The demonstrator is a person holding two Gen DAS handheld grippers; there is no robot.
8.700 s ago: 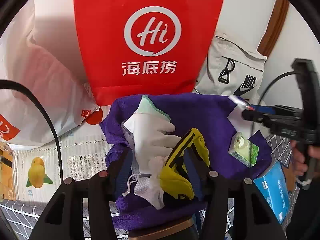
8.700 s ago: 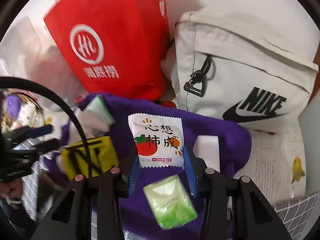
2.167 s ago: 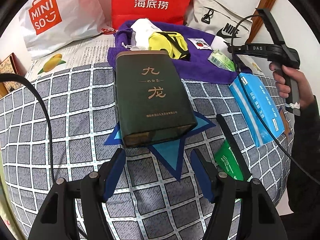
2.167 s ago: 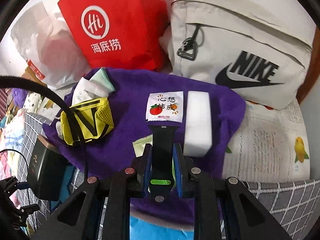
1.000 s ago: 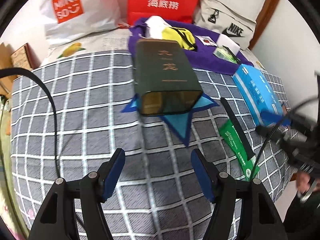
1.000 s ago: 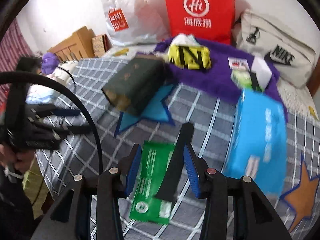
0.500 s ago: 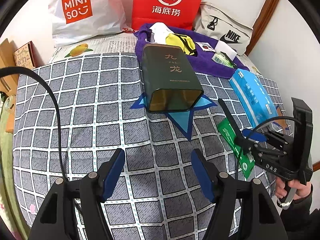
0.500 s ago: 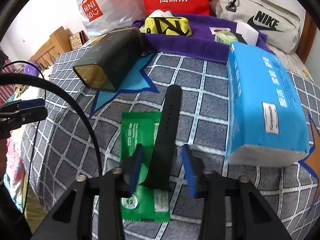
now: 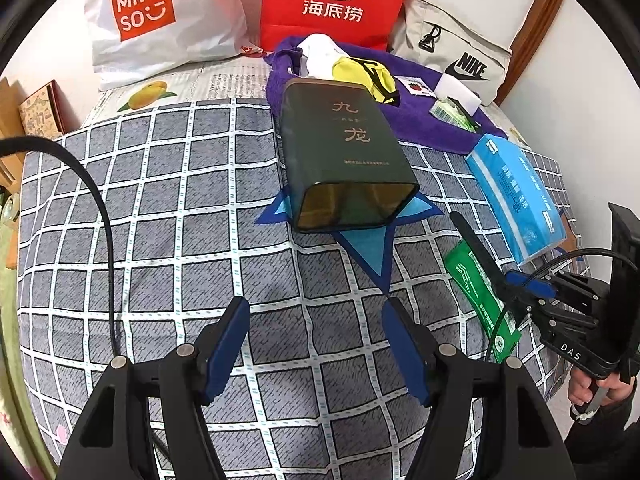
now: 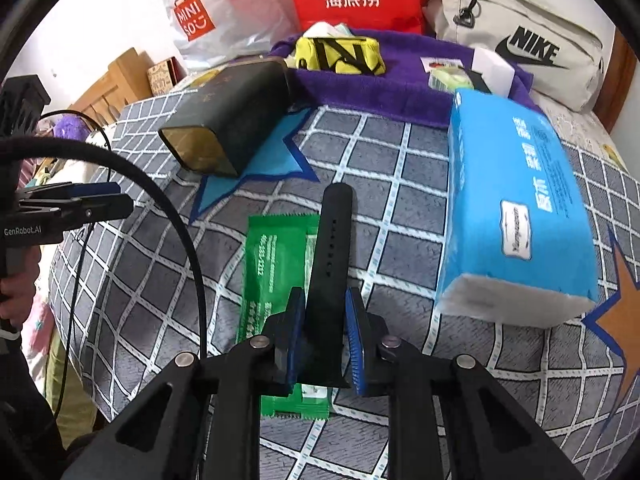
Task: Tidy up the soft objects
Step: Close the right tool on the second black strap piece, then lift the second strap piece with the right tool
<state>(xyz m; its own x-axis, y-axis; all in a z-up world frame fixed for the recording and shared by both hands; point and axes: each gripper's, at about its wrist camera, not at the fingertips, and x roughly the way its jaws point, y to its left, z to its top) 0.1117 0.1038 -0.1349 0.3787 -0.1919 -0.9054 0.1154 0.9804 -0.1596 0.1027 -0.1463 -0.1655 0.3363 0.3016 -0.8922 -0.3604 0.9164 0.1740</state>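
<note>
One long black perforated strap (image 10: 330, 264) pinched by right gripper (image 10: 325, 334) fingers, left gripper (image 9: 316, 340) fingers spread

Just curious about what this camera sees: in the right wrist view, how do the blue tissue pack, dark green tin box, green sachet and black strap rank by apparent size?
1. Blue tissue pack
2. Dark green tin box, though farther away
3. Green sachet, partly covered
4. Black strap

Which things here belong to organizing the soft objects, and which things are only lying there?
Job: black strap between the right gripper fingers; green packet; blue tissue pack; purple towel with yellow pouch.

Lying about: dark tin, red bag, Miniso bag, Nike bag.
</note>
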